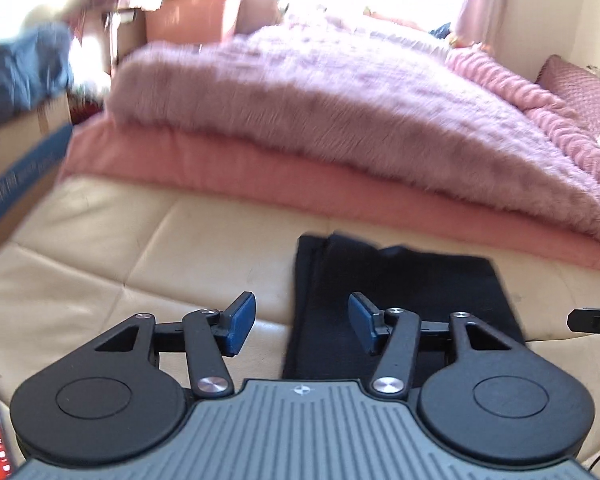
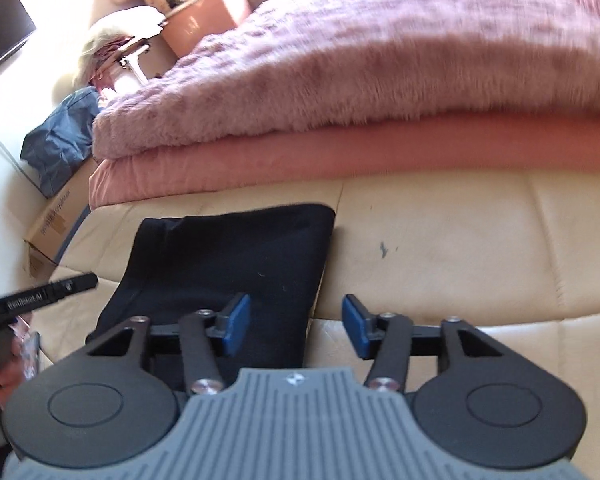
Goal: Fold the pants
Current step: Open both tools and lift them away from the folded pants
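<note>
Cream quilted leather, seamed into large panels, forms the bed surface [image 1: 112,256] that fills the near part of both views. Closest to the lens in the left wrist view, the left gripper [image 1: 302,326] hangs above that leather with its jaws apart, blue pads facing each other and nothing between them; its right pad sits over the near end of the pants, without touching them. The right gripper [image 2: 296,328] likewise has its jaws apart and empty, the left pad over the pants' right edge and the right pad over bare leather. At the left edge of the right wrist view a hand [image 2: 2,380] grips the handle of the left gripper's black body. The pants [image 2: 236,264], dark navy, lie folded into a flat, roughly rectangular stack on the leather, just short of the bedding; a few layered edges show at the far left corner. Behind them a pink sheet [image 1: 220,168] runs across the bed, with a fluffy mauve blanket [image 1: 340,92] piled on top. Farther off at the left a cardboard box [image 2: 60,224] stands beside the bed with blue cloth [image 2: 60,140] heaped on it, and a terracotta tub [image 2: 204,20] sits beyond.
</note>
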Action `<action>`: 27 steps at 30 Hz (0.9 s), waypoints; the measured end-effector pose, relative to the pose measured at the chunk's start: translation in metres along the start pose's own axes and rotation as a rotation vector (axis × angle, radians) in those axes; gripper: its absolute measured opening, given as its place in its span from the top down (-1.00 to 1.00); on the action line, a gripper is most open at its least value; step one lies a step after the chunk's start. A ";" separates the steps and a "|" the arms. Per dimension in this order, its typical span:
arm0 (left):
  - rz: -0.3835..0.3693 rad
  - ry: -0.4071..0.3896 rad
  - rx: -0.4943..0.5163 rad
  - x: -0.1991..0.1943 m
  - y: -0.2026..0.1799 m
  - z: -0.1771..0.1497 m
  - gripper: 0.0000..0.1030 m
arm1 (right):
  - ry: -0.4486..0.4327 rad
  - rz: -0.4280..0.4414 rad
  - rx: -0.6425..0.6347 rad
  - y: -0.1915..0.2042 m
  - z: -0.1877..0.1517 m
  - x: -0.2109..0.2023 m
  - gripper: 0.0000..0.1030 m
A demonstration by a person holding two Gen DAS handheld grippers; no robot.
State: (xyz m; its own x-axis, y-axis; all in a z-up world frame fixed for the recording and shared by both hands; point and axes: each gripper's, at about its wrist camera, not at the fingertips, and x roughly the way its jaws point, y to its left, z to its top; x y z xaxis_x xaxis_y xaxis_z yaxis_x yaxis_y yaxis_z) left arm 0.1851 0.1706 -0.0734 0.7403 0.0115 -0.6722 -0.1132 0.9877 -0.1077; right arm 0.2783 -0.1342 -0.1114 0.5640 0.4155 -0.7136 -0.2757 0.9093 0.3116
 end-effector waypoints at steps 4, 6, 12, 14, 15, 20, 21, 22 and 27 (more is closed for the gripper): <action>0.001 -0.076 0.052 -0.041 -0.031 0.004 -0.23 | -0.114 -0.048 -0.101 0.027 -0.008 -0.053 -0.38; -0.008 -0.117 0.070 -0.060 -0.042 0.004 -0.23 | -0.179 -0.064 -0.130 0.039 -0.012 -0.079 -0.59; -0.010 -0.251 0.097 -0.115 -0.067 0.004 -0.28 | -0.340 -0.088 -0.133 0.064 -0.021 -0.145 -0.59; -0.007 -0.276 0.111 -0.129 -0.074 0.002 -0.39 | -0.379 -0.102 -0.120 0.069 -0.027 -0.162 -0.59; -0.002 -0.285 0.121 -0.136 -0.077 0.001 -0.41 | -0.394 -0.113 -0.121 0.072 -0.031 -0.170 -0.60; 0.019 -0.285 0.203 -0.157 -0.094 -0.013 -0.61 | -0.407 -0.181 -0.254 0.098 -0.061 -0.189 -0.60; 0.028 -0.284 0.214 -0.160 -0.097 -0.015 -0.64 | -0.412 -0.187 -0.267 0.102 -0.068 -0.192 -0.60; 0.042 -0.277 0.220 -0.160 -0.098 -0.019 -0.69 | -0.407 -0.185 -0.277 0.105 -0.074 -0.194 -0.60; 0.049 -0.220 0.210 -0.160 -0.097 -0.036 -0.69 | -0.316 -0.164 -0.267 0.112 -0.097 -0.191 -0.60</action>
State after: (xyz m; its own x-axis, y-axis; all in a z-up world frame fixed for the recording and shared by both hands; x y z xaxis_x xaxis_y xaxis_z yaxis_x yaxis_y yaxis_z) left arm 0.0532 0.0669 0.0184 0.8655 0.0712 -0.4958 -0.0303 0.9955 0.0902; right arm 0.0644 -0.1138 -0.0011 0.8157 0.2901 -0.5006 -0.3309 0.9436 0.0077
